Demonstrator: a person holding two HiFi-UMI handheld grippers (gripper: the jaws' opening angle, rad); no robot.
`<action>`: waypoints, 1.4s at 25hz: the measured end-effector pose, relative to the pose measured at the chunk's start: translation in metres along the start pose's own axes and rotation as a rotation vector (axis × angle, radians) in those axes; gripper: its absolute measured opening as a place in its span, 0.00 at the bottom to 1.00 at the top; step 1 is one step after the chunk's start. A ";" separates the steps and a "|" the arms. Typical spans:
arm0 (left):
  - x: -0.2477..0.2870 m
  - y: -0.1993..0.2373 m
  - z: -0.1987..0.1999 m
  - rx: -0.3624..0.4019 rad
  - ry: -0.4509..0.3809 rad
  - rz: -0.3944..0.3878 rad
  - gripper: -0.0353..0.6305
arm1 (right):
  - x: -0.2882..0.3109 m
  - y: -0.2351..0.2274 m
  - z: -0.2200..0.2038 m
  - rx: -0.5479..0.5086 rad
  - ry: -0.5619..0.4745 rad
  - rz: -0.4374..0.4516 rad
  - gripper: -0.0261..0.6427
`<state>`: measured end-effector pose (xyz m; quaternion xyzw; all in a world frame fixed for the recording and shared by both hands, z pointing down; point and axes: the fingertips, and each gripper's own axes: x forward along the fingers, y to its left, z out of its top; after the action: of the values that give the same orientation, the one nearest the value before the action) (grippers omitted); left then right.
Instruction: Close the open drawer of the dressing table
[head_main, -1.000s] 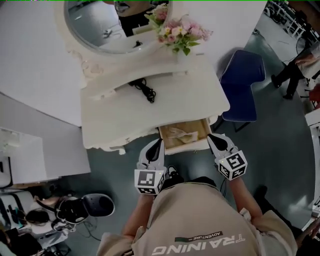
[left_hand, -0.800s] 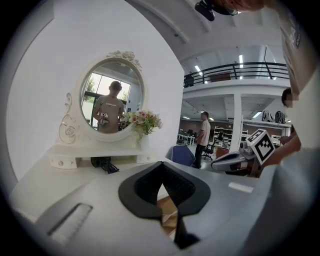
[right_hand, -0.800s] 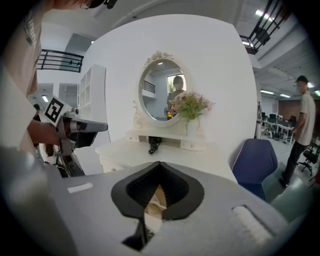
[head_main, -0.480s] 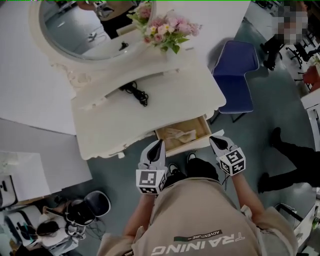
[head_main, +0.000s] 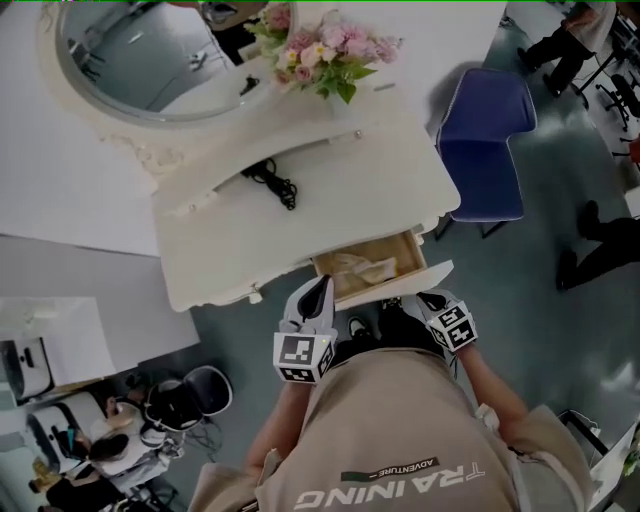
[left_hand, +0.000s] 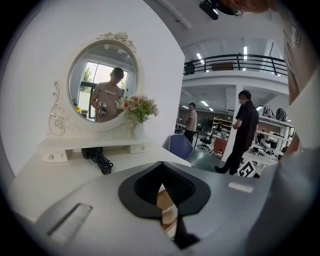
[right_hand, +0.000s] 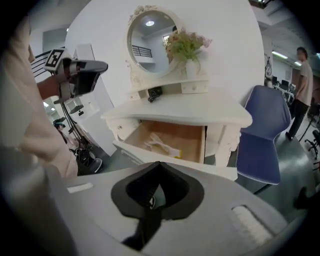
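Note:
The white dressing table (head_main: 230, 240) has one drawer (head_main: 368, 262) standing open at its front right, with a wooden inside and a pale crumpled item (right_hand: 161, 145) in it. The drawer's white front panel (head_main: 405, 284) faces me. My left gripper (head_main: 321, 284) hovers just off the table's front edge, left of the drawer, with its jaws shut on nothing. My right gripper (head_main: 429, 297) is just short of the drawer front's right end, also shut and empty. In the right gripper view the open drawer (right_hand: 172, 136) lies ahead, above the jaws.
On the table top are an oval mirror (head_main: 140, 50), a vase of pink flowers (head_main: 322, 52) and a black corded device (head_main: 272, 180). A blue chair (head_main: 487, 148) stands right of the table. An office chair base (head_main: 185, 398) is at lower left. People stand at far right.
My right gripper has drawn back a little towards my body. The left gripper stays by the drawer's left corner. The drawer is open as far as before.

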<state>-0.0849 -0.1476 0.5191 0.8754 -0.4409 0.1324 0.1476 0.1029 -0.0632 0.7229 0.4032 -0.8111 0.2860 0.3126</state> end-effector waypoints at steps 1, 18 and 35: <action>0.002 -0.001 -0.001 0.002 0.010 0.000 0.08 | 0.005 0.001 -0.009 0.007 0.025 0.016 0.04; 0.027 -0.004 -0.010 -0.032 0.084 0.012 0.08 | 0.055 0.005 -0.048 0.106 0.274 0.159 0.04; 0.039 0.030 -0.004 -0.092 0.077 0.137 0.08 | 0.079 -0.012 -0.007 -0.016 0.316 0.250 0.04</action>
<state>-0.0875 -0.1920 0.5415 0.8296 -0.4994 0.1554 0.1952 0.0765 -0.1015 0.7886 0.2468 -0.7981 0.3756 0.4012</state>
